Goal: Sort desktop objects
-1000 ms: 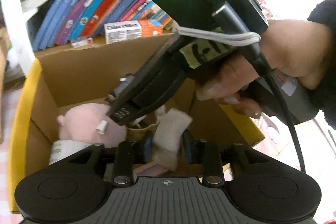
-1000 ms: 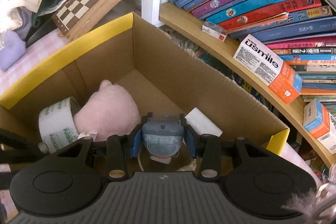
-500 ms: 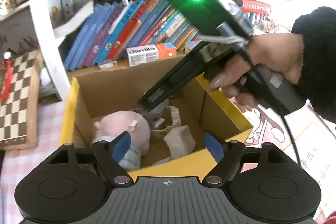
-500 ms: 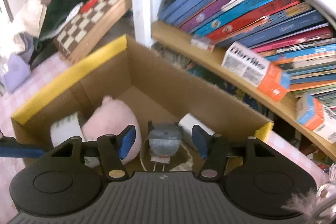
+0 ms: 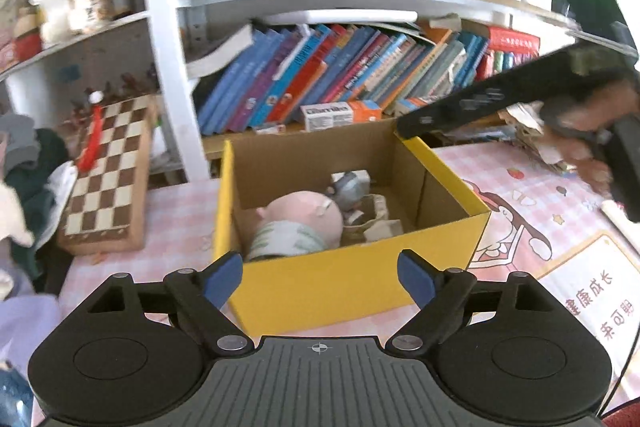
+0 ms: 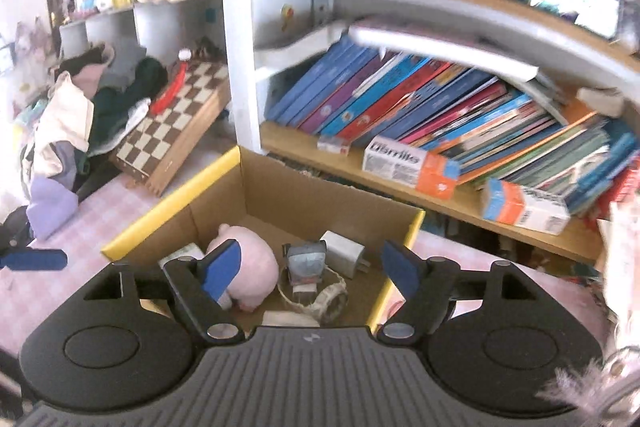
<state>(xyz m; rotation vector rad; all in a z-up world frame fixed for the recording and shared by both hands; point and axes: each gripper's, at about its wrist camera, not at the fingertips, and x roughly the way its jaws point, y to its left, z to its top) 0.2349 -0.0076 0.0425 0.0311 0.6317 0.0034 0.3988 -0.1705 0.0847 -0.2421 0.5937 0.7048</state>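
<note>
Where a second ago both your grippers reached down inside the yellow box [image 5: 352, 291], each pinching something, they now sit back above its near rim. Your left gripper [image 5: 320, 279] has jaws opening, nothing between them; the pale bundle [image 5: 380, 223] it held lies in the box. Your right gripper [image 6: 310, 267] is opening too, empty; the grey gadget [image 6: 306, 261] it released rests in the box beside the pink plush toy [image 6: 256, 267], the white charger [image 6: 342, 253] and the tape roll [image 5: 288, 241].
</note>
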